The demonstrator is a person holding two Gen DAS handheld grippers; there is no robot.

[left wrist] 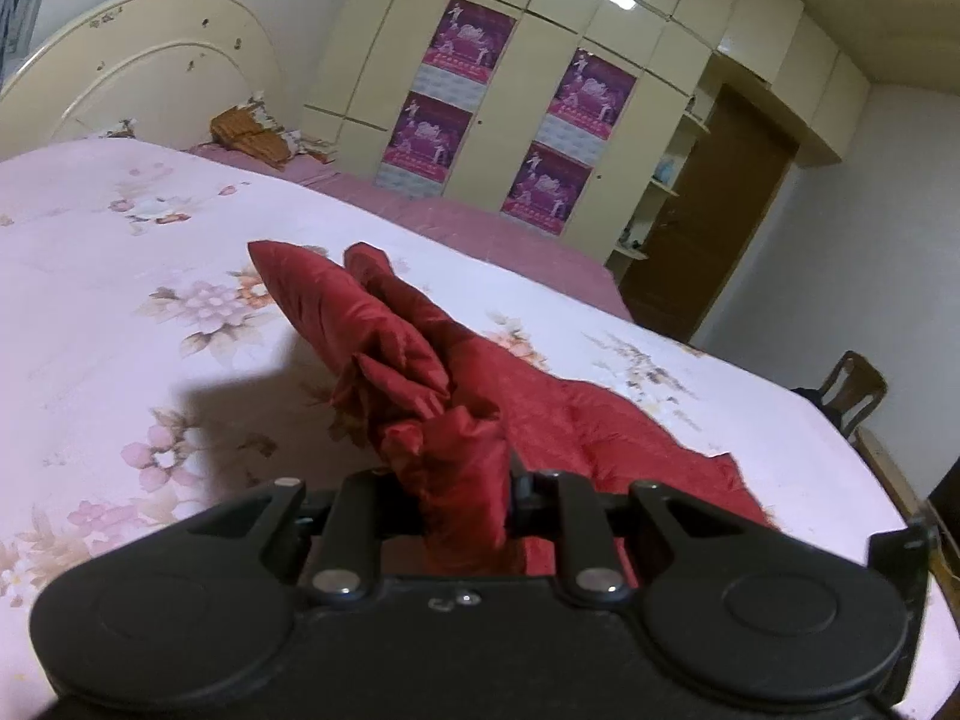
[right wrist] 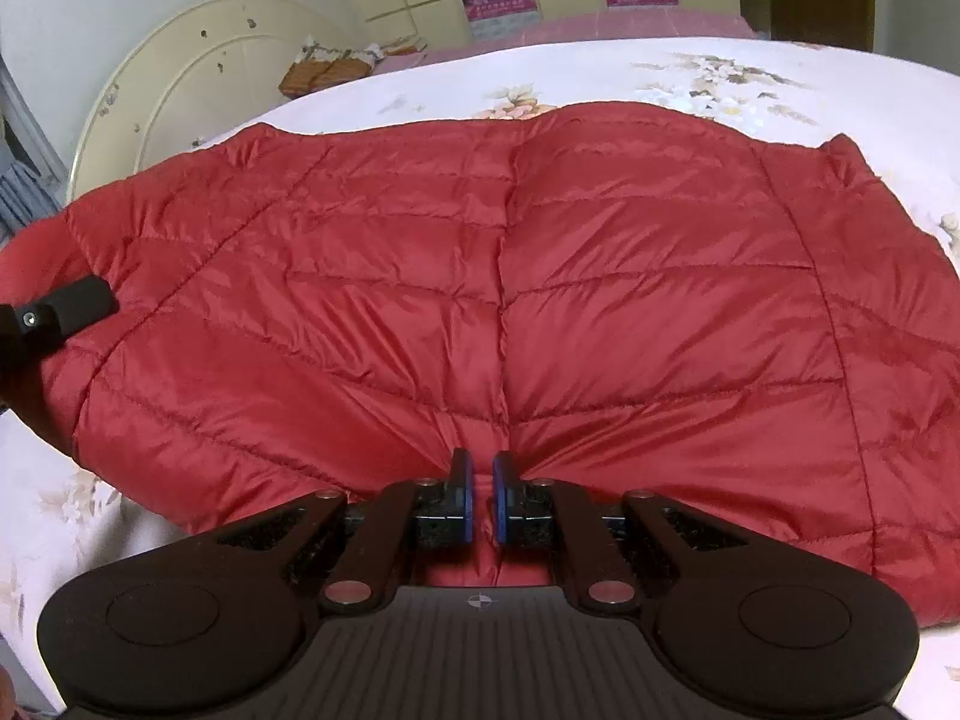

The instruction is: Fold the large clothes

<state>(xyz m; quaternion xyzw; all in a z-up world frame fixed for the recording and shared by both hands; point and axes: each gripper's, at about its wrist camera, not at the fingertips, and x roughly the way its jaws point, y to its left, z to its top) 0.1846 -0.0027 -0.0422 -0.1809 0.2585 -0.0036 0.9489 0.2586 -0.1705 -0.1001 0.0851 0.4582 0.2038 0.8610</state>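
The red quilted puffer jacket (right wrist: 510, 300) is lying on the floral pink bedsheet (left wrist: 120, 252); the cream wardrobe (left wrist: 540, 60) is standing at 12 o'clock. The left gripper (left wrist: 462, 480) is clamping a bunched fold of the jacket; the right gripper (right wrist: 482, 480) is pinching its hem, jaws nearly together.

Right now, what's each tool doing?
Left tool: shut on the jacket's bunched edge.
Right tool: shut on the jacket's near edge.

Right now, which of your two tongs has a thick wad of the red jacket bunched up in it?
The left tongs: a gathered wad of the red quilted jacket bulges between them. The right tongs pinch only a thin fold at its near edge.
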